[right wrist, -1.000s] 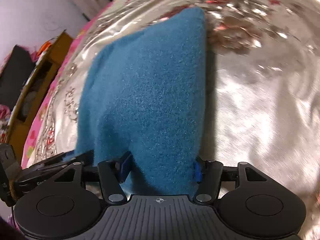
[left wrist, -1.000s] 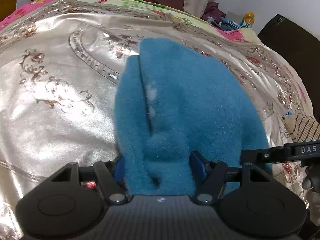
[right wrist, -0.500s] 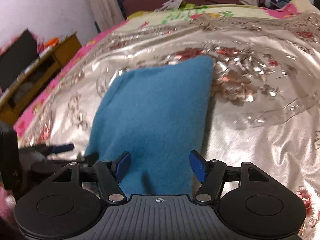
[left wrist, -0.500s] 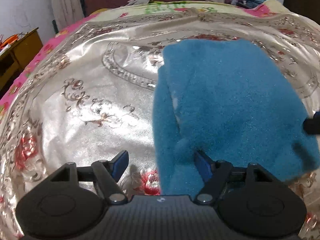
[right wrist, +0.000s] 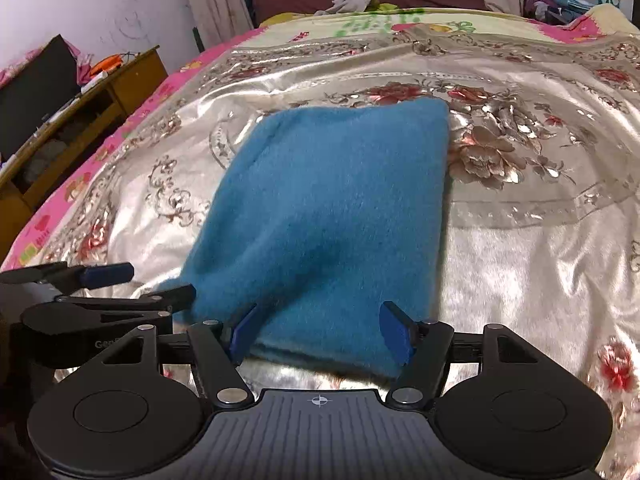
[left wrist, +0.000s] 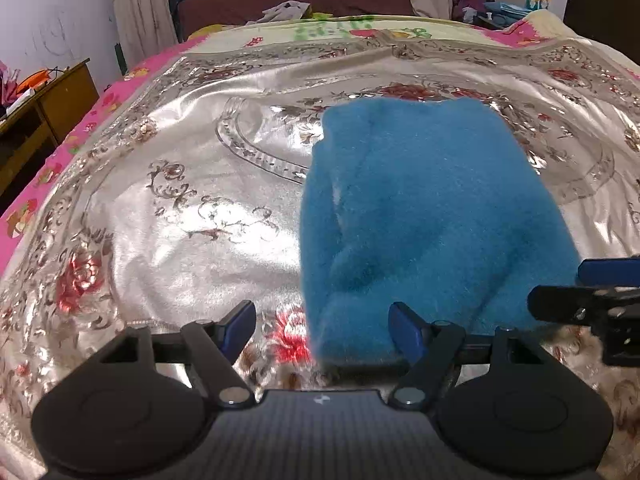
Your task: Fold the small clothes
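Blue fleece garment [left wrist: 424, 216] folded into flat rectangle on satin bedspread [left wrist: 180, 208]. Left gripper [left wrist: 322, 326] and right gripper [right wrist: 320, 330] wide, jaws just opening, empty; near hem beneath. Remaining: perhaps final fold, or finished.

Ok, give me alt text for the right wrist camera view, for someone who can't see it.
A folded blue fleece garment lies flat on a shiny silver floral bedspread, its near edge between the open right tongs, which do not grip it. The left tongs reach in, also open, from the left edge. A wooden desk stands beside the bed.
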`<move>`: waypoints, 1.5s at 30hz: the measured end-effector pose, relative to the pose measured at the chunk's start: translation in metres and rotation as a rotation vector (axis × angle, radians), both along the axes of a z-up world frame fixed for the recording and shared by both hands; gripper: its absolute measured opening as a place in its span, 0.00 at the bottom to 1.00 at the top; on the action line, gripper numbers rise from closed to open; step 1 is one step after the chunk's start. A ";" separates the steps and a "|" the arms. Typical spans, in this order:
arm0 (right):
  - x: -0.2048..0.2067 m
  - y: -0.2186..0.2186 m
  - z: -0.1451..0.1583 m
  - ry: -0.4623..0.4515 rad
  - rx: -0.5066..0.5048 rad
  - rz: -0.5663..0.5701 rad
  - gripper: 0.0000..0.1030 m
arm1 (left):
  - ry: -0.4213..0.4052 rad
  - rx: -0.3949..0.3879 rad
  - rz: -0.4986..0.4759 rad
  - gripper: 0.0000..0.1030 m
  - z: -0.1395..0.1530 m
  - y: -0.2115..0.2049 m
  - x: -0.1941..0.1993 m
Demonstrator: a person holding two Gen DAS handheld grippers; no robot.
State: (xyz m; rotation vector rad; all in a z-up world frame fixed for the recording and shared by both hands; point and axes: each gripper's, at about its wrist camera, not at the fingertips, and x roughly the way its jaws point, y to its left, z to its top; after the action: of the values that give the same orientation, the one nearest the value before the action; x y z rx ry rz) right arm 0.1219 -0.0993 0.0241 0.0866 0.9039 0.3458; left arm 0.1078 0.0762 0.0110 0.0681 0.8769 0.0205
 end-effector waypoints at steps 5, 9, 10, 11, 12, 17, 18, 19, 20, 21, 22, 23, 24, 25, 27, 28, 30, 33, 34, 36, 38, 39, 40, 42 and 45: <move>-0.011 -0.003 -0.001 0.003 0.014 -0.011 0.68 | 0.018 -0.039 0.006 0.79 0.001 -0.001 -0.009; -0.019 -0.005 -0.003 0.005 0.008 -0.021 0.69 | 0.026 -0.022 0.004 0.82 -0.001 -0.010 -0.017; -0.021 -0.005 -0.004 0.005 0.006 -0.023 0.69 | 0.029 -0.020 0.003 0.82 -0.002 -0.012 -0.019; -0.023 -0.006 -0.005 0.006 0.003 -0.025 0.69 | 0.034 -0.021 0.002 0.83 -0.003 -0.013 -0.021; -0.024 -0.007 -0.006 0.008 0.000 -0.029 0.69 | 0.038 -0.025 0.003 0.83 -0.003 -0.015 -0.022; -0.029 -0.013 -0.009 0.015 -0.006 -0.047 0.69 | 0.058 -0.024 -0.003 0.86 -0.007 -0.023 -0.029; -0.030 -0.014 -0.010 0.017 -0.006 -0.049 0.69 | 0.063 -0.021 -0.003 0.86 -0.008 -0.024 -0.030; -0.031 -0.014 -0.011 0.020 -0.006 -0.051 0.69 | 0.069 -0.018 -0.004 0.86 -0.008 -0.025 -0.031; -0.032 -0.015 -0.011 0.022 -0.005 -0.052 0.69 | 0.075 -0.019 -0.006 0.87 -0.009 -0.026 -0.032; -0.034 -0.015 -0.012 0.023 -0.004 -0.053 0.69 | 0.080 -0.022 -0.008 0.87 -0.010 -0.027 -0.033; -0.035 -0.015 -0.013 0.026 -0.003 -0.052 0.69 | 0.085 -0.027 -0.010 0.87 -0.010 -0.028 -0.034; -0.035 -0.015 -0.014 0.029 -0.004 -0.052 0.70 | 0.091 -0.035 -0.013 0.87 -0.011 -0.029 -0.035; -0.036 -0.015 -0.015 0.031 -0.005 -0.053 0.70 | 0.097 -0.047 -0.014 0.87 -0.011 -0.029 -0.036; -0.037 -0.015 -0.016 0.034 -0.005 -0.054 0.70 | 0.102 -0.051 -0.012 0.87 -0.011 -0.029 -0.037; -0.038 -0.016 -0.017 0.039 -0.004 -0.053 0.70 | 0.110 -0.047 -0.009 0.88 -0.013 -0.030 -0.038; -0.039 -0.016 -0.017 0.041 -0.004 -0.054 0.70 | 0.113 -0.046 -0.008 0.88 -0.013 -0.030 -0.038; -0.040 -0.016 -0.018 0.046 -0.001 -0.051 0.70 | 0.120 -0.051 -0.003 0.89 -0.014 -0.030 -0.039; -0.041 -0.016 -0.019 0.049 -0.001 -0.054 0.71 | 0.135 -0.056 0.006 0.89 -0.015 -0.030 -0.040; -0.041 -0.017 -0.019 0.051 0.000 -0.055 0.71 | 0.138 -0.054 0.006 0.89 -0.015 -0.030 -0.041; -0.041 -0.017 -0.020 0.056 -0.005 -0.059 0.71 | 0.142 -0.048 0.006 0.90 -0.015 -0.031 -0.042; -0.042 -0.018 -0.021 0.062 -0.011 -0.062 0.72 | 0.150 -0.039 0.011 0.92 -0.016 -0.032 -0.043; -0.042 -0.019 -0.022 0.064 -0.016 -0.064 0.74 | 0.154 -0.031 0.013 0.94 -0.016 -0.033 -0.043; -0.044 -0.019 -0.023 0.065 -0.019 -0.065 0.75 | 0.159 -0.020 0.013 0.94 -0.017 -0.034 -0.043; -0.045 -0.020 -0.025 0.072 -0.022 -0.064 0.75 | 0.162 -0.007 0.010 0.94 -0.018 -0.035 -0.044; -0.046 -0.020 -0.029 0.083 -0.033 -0.072 0.75 | 0.183 -0.012 0.012 0.94 -0.021 -0.036 -0.044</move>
State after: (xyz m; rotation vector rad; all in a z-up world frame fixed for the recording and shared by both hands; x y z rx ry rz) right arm 0.0760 -0.1195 -0.0050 0.1038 0.9861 0.2619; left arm 0.0638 0.0405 -0.0100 0.0534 1.0607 0.0206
